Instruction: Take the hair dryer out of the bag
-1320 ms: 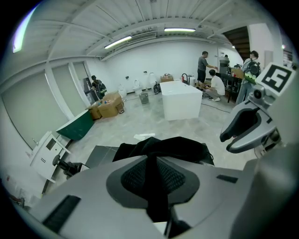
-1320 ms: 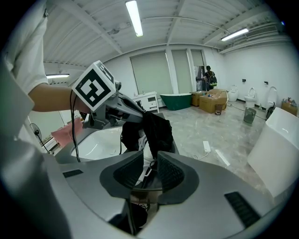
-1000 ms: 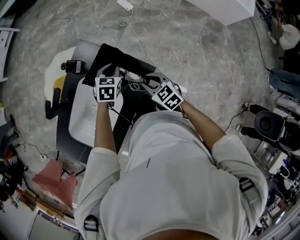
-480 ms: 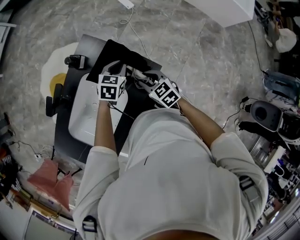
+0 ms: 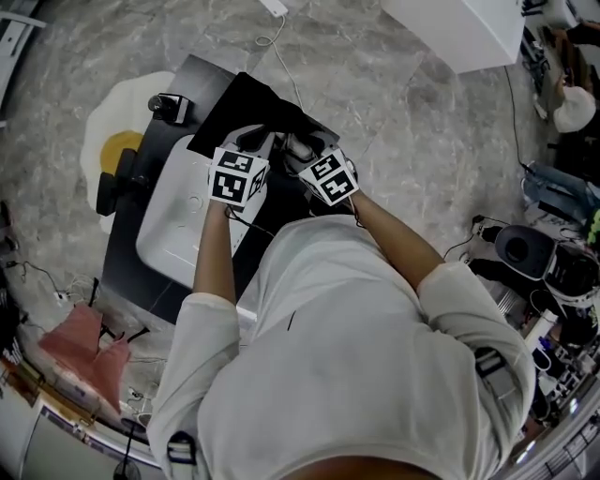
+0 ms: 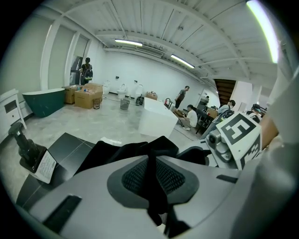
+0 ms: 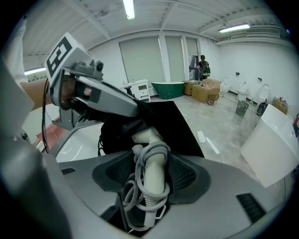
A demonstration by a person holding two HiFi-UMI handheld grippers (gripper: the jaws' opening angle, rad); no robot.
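The black bag (image 5: 246,111) lies on the dark table past a white basin. My left gripper (image 5: 251,145) is shut on a fold of the bag's black fabric (image 6: 126,151) at its mouth; in the left gripper view a strip of that cloth runs between the jaws of the left gripper (image 6: 155,176). A white hair dryer (image 7: 156,184), with its cord wound round the handle, sticks out of the bag (image 7: 175,123). Its handle lies between the jaws of my right gripper (image 7: 152,168), which are opening, and dark pad shows on both sides. In the head view the right gripper (image 5: 302,148) is beside the left.
A white basin (image 5: 173,220) sits in the dark table (image 5: 131,272) under my left arm. A black clamp-like device (image 5: 173,105) stands at the table's far left corner. An egg-shaped rug (image 5: 112,150), a white box (image 5: 459,28) and pink cloth (image 5: 80,342) are on the floor.
Both grippers have moved forward to the bag's mouth and now sit close together. The right gripper has moved left and down towards the bag.
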